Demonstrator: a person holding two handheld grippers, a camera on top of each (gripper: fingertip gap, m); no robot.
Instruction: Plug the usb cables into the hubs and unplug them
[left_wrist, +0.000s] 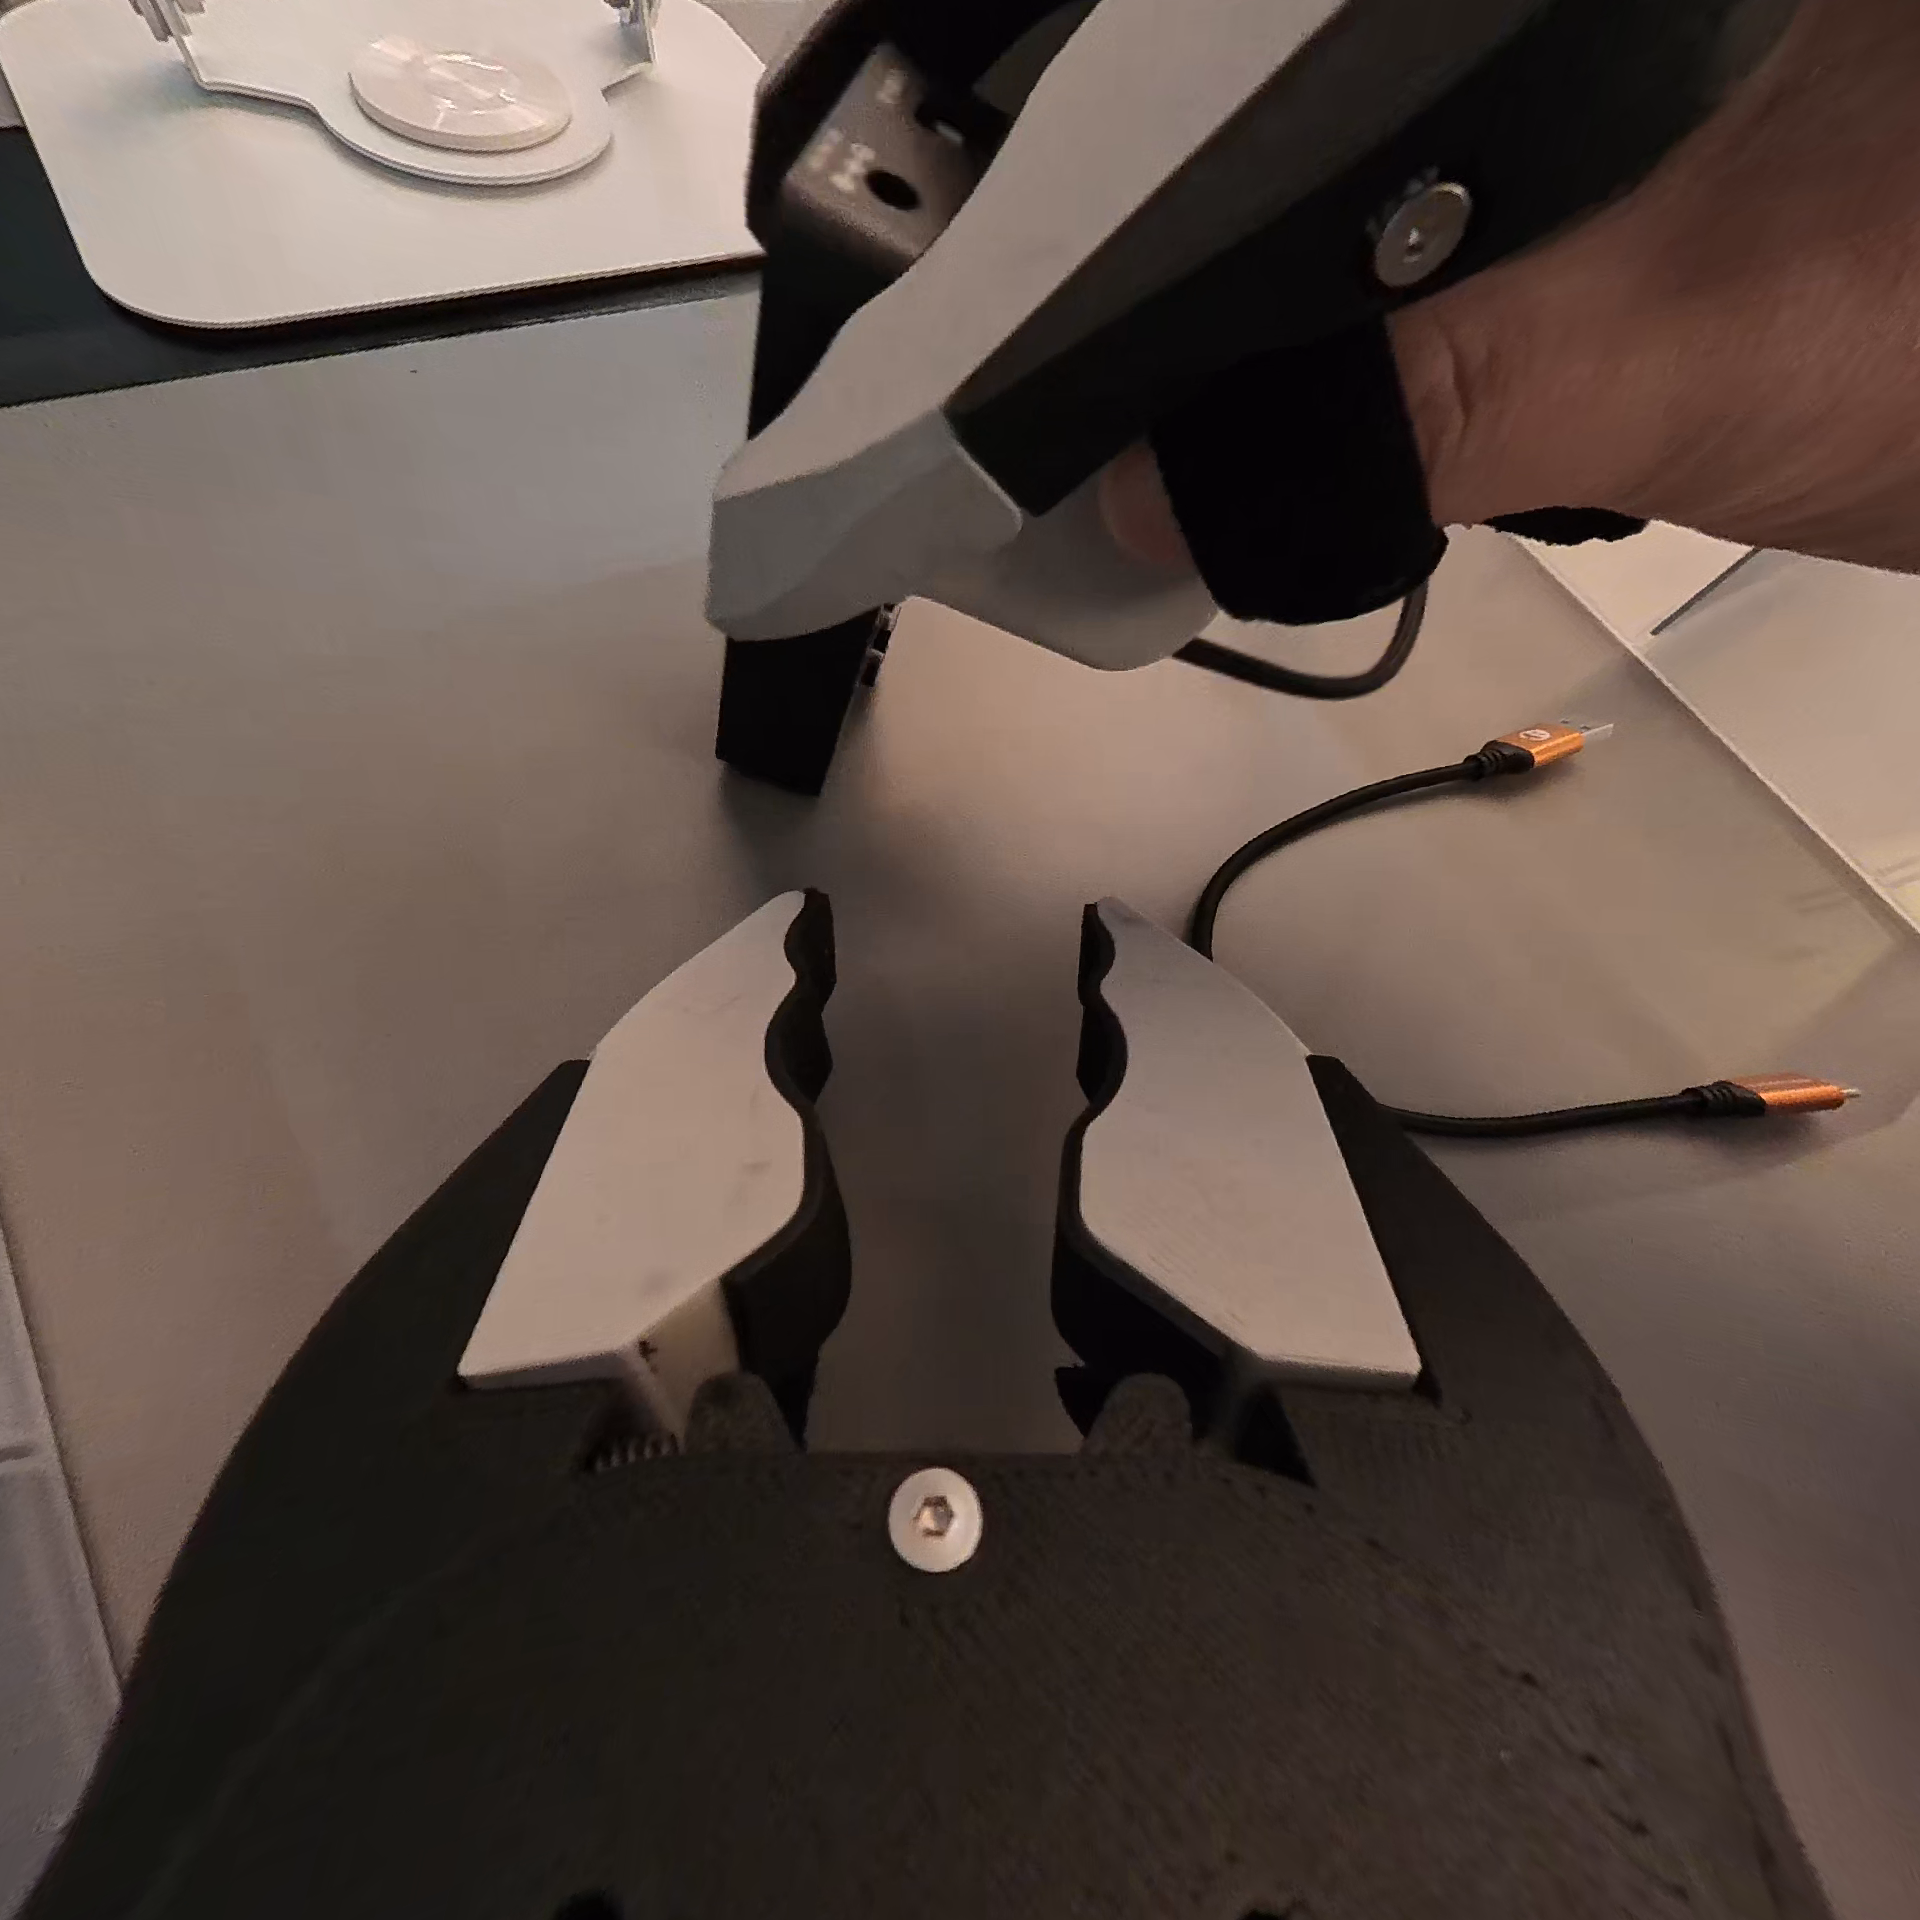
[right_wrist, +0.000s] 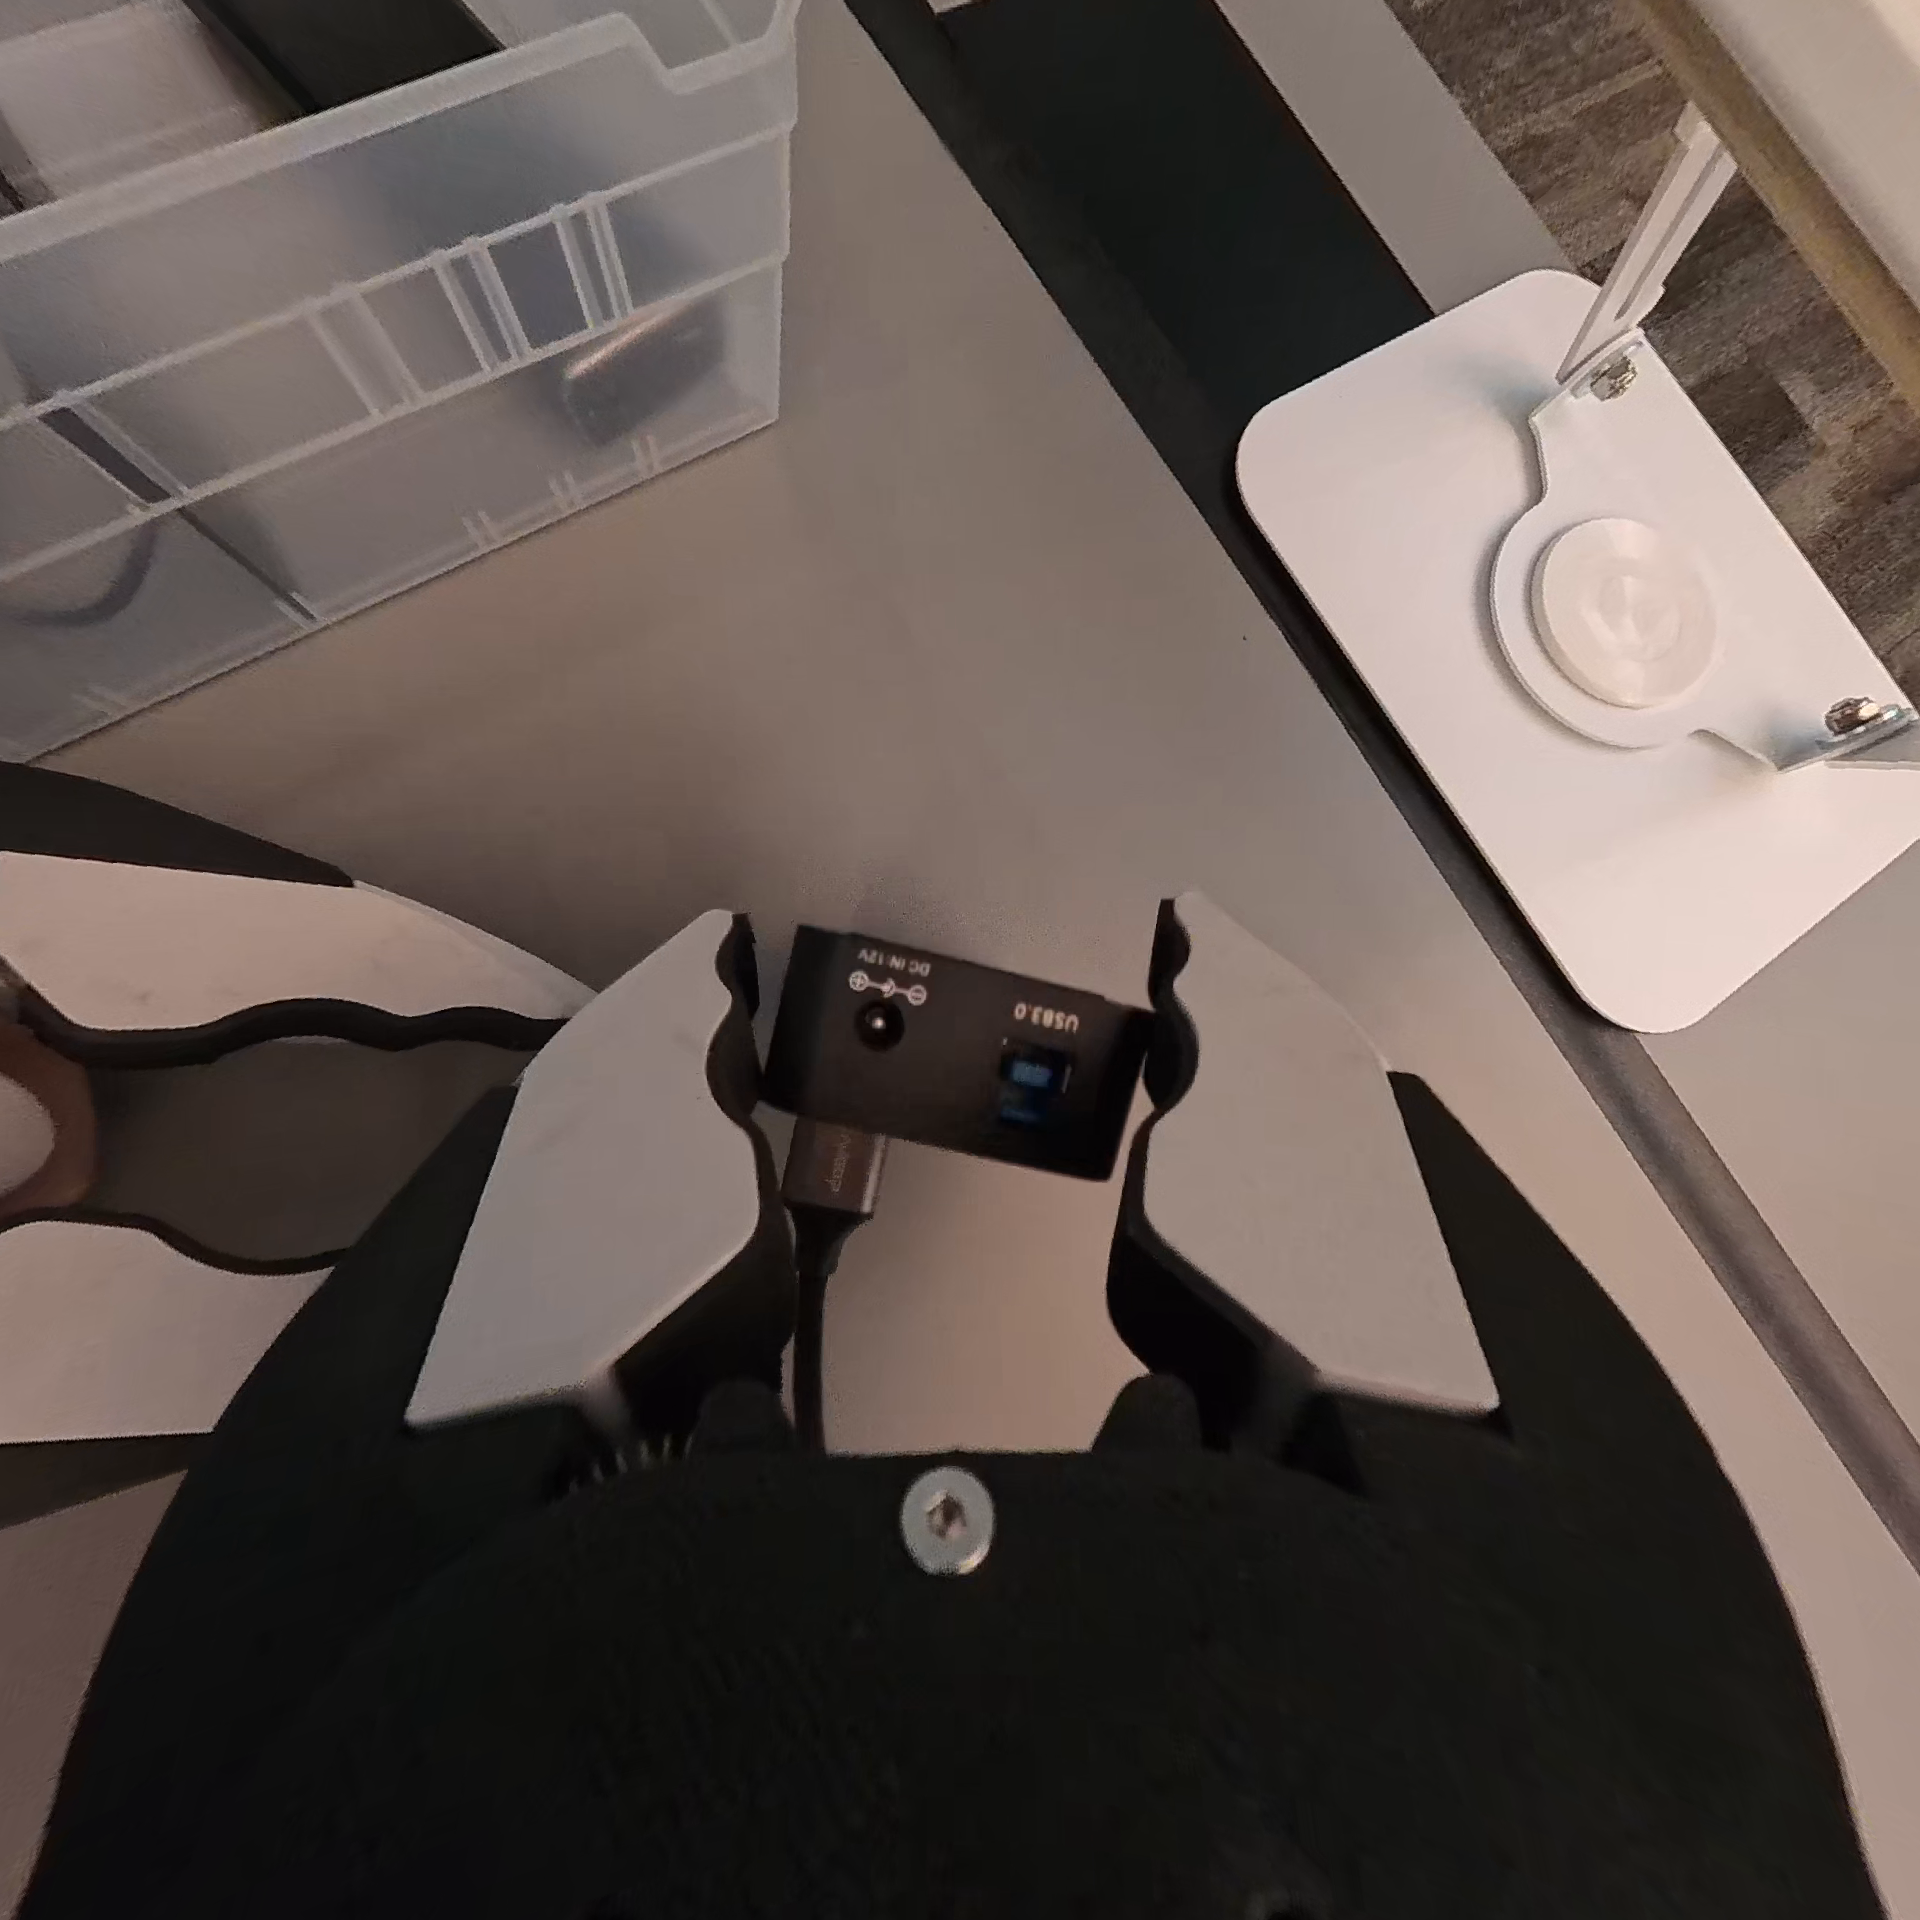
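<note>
Two grippers are in play, and from my seat the whole thing turns on how the hub stands between them. Starting at the left, my left gripper (left_wrist: 956, 935) hangs released over bare table (left_wrist: 364, 644), its fingers parted around nothing. Straight ahead of it the black hub (left_wrist: 774, 717) stands on end on the table, long axis near upright and leaning a little, so I judge the left side to be the nearer free tool for any plug work. Further right, my right gripper (left_wrist: 862, 561) comes down from above and is clamped on the hub's upper end; the right wrist view shows the end face squeezed between both pads, with a dark plug (right_wrist: 831, 1164) already seated in the hub's side and its cord running back between the fingers. Right of the left fingers lies a loose black cable (left_wrist: 1340, 821), untouched, one orange plug (left_wrist: 1538, 743) pointing away to the right and a second orange plug (left_wrist: 1766, 1096) nearer me, also pointing right. I'd guess fetching one means swinging right, away from the hub. Room is fair: open table around the hub, a white stand base (left_wrist: 260, 239) well back on the left, a clear bin (right_wrist: 364, 343) beyond, and the table edge off to the right.
</note>
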